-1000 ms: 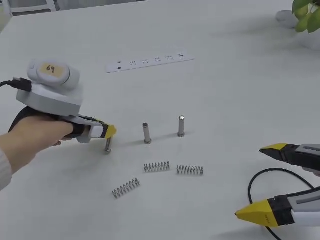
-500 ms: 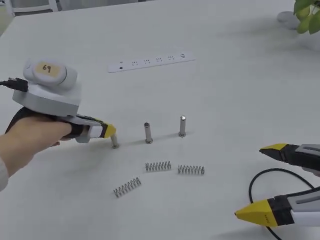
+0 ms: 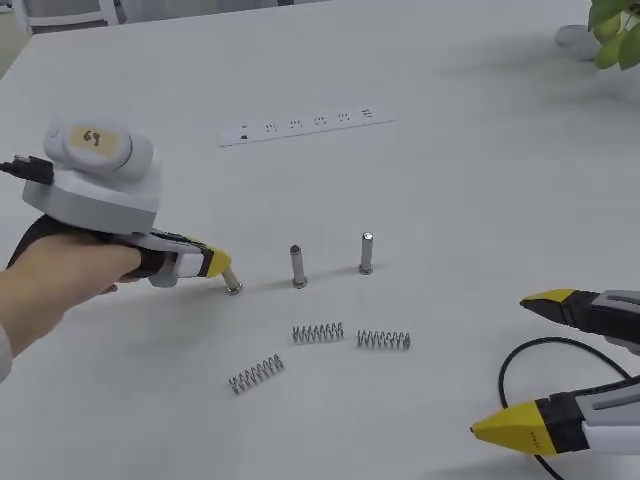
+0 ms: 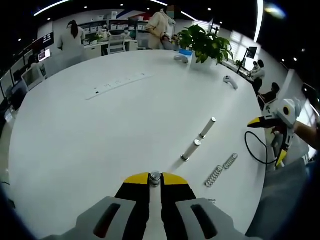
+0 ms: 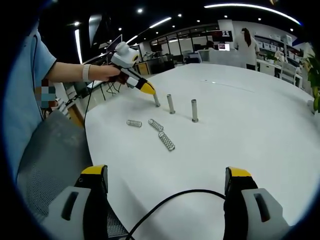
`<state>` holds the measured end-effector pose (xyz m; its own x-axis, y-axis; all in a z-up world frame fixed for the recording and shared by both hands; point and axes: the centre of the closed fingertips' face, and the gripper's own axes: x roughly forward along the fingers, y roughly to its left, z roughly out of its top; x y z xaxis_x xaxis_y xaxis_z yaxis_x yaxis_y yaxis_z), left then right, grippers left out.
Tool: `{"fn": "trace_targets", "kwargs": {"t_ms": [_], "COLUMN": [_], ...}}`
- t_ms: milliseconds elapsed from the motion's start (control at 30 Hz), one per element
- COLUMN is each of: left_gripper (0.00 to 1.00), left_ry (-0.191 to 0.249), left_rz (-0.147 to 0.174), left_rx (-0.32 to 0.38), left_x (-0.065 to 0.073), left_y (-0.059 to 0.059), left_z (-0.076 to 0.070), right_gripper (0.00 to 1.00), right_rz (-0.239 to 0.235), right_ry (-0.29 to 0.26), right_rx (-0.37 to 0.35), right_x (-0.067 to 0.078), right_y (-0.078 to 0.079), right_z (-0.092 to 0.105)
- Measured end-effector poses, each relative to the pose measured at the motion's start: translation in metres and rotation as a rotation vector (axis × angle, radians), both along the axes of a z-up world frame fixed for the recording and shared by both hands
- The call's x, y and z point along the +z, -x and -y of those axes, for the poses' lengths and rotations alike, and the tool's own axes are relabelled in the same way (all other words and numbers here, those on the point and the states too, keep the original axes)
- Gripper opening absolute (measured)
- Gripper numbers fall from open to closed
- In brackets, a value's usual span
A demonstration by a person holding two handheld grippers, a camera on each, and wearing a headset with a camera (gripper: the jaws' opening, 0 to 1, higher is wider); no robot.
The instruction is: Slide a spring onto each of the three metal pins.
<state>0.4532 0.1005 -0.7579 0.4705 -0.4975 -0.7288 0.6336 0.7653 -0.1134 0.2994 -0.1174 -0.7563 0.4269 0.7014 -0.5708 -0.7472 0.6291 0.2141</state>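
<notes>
Just changed: the left gripper (image 3: 223, 267), jaws pinched on the left pin (image 3: 232, 285), has nudged it nearer the middle pin (image 3: 298, 266) and right pin (image 3: 366, 252); it leans.
Meaning: probably straightening the row; no pin wears a spring yet.
Springs: left spring (image 3: 256, 374), middle spring (image 3: 318, 333) and right spring (image 3: 384, 340) lie flat on the table (image 3: 450, 180) before the pins.
Right gripper (image 3: 497, 363): gaping, empty, well apart.
Left gripper view: pin head clamped between the yellow tips, unclear from above.

A silver metal middle pin (image 3: 298, 266) stands upright between a second upright pin (image 3: 366, 253) and a leaning third pin (image 3: 232, 284); three coil springs (image 3: 318, 333) lie flat near it.
</notes>
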Motion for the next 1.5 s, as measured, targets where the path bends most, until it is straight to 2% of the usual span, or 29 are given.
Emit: {"fn": "trace_targets", "kwargs": {"t_ms": [367,600,833,933,1500], "left_gripper": [0.0,0.0,0.0,0.0,0.0], "left_ry": [0.002,-0.004,-0.006,-0.007,-0.028], "left_rz": [-0.011,-0.002,-0.012,-0.002,0.013], "left_rx": [-0.002,-0.001,-0.003,-0.011,-0.045], "left_x": [0.0003,0.0004,-0.0025,-0.0028,-0.0037], "left_y": [0.0061,0.0056,0.0075,0.0072,0.0071], "left_z": [-0.0027,-0.004,-0.004,-0.0029,0.0025], "right_gripper": [0.96,0.96,0.96,0.96,0.95], "right_rz": [0.001,0.0,0.0,0.0,-0.003], "right_ry": [-0.001,-0.001,-0.001,0.002,-0.003], "right_rx": [0.003,0.001,-0.001,0.001,-0.002], "right_x": [0.0,-0.0003,-0.0007,-0.0014,-0.0014], "right_y": [0.0004,0.0008,0.0008,0.001,0.0008], "right_z": [-0.0018,-0.0012,-0.0014,-0.0013,0.001]}}
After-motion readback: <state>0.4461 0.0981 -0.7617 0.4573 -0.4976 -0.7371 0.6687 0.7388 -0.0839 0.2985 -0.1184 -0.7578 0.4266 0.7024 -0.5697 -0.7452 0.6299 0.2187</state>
